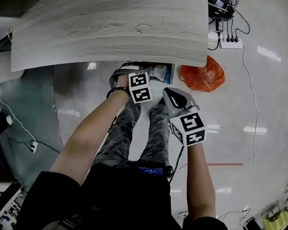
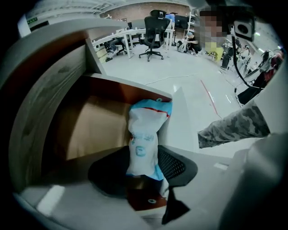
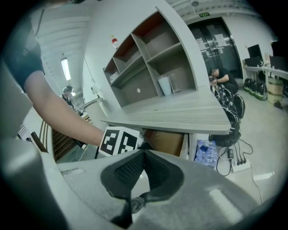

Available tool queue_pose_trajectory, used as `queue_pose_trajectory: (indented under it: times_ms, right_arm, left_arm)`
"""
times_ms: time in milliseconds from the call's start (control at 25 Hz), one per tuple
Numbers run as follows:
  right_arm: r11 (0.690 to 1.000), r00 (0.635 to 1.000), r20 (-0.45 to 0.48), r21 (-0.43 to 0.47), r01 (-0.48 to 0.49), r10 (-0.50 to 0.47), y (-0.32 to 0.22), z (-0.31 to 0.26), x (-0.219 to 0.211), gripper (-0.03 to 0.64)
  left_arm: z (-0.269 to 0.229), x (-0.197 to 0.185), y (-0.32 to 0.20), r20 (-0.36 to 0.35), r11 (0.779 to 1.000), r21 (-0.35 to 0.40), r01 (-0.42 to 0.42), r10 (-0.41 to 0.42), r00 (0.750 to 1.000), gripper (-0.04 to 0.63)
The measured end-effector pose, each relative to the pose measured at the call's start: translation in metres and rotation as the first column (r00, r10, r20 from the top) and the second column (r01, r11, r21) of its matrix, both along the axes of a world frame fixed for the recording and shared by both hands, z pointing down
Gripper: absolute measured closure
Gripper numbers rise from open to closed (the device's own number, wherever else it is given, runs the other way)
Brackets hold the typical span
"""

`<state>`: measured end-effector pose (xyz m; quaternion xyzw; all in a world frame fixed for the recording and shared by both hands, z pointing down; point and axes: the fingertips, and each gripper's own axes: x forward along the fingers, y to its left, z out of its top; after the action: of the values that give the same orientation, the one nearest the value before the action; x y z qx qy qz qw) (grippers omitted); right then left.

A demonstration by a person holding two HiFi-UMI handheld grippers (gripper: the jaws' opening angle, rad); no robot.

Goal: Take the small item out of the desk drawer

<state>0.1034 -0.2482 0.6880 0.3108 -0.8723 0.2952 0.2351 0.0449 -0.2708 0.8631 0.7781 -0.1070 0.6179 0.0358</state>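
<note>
Pale wood-grain desk surface (image 1: 115, 22) fills the far part of the head view, and below its near edge the drawer (image 2: 92, 130) stands open, brown inside. The small item, a white and blue packet (image 2: 144, 139), sits at the right side of the drawer, close against its right wall, its far end tipped up.

The left gripper (image 2: 143, 161) points steeply down into the drawer. Its fingers (image 2: 175, 164) are spread wide, one on each side of the packet's near end, and nothing shows them squeezing it yet. The right gripper (image 3: 144, 155) hangs to the right, outside the drawer, its fingers pressed together on nothing.

Several things could spoil the pick, as I judge it:
- The packet looks soft and loosely filled. A close on its near end alone may pinch only the wrapper, so it sags or slides out on the way up.
- The drawer's right wall is just beside the right-hand finger. A small drift that way would put the finger on the wall, and the close would push the packet aside.
- The surface overhangs the drawer, so a lift straight up could knock the gripper or the packet's raised end against its underside.
</note>
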Motion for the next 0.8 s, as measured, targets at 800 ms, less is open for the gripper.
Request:
queue_pose_trajectory:
  times_ms: [800]
  right_arm:
    - [1.0,1.0,-0.005,-0.003,-0.01,0.009,0.0,-0.004,0.011,0.614]
  left_arm:
    - [-0.022,-0.001,-0.002,-0.099,0.998,0.045,0.032,-0.028,0.995,0.456]
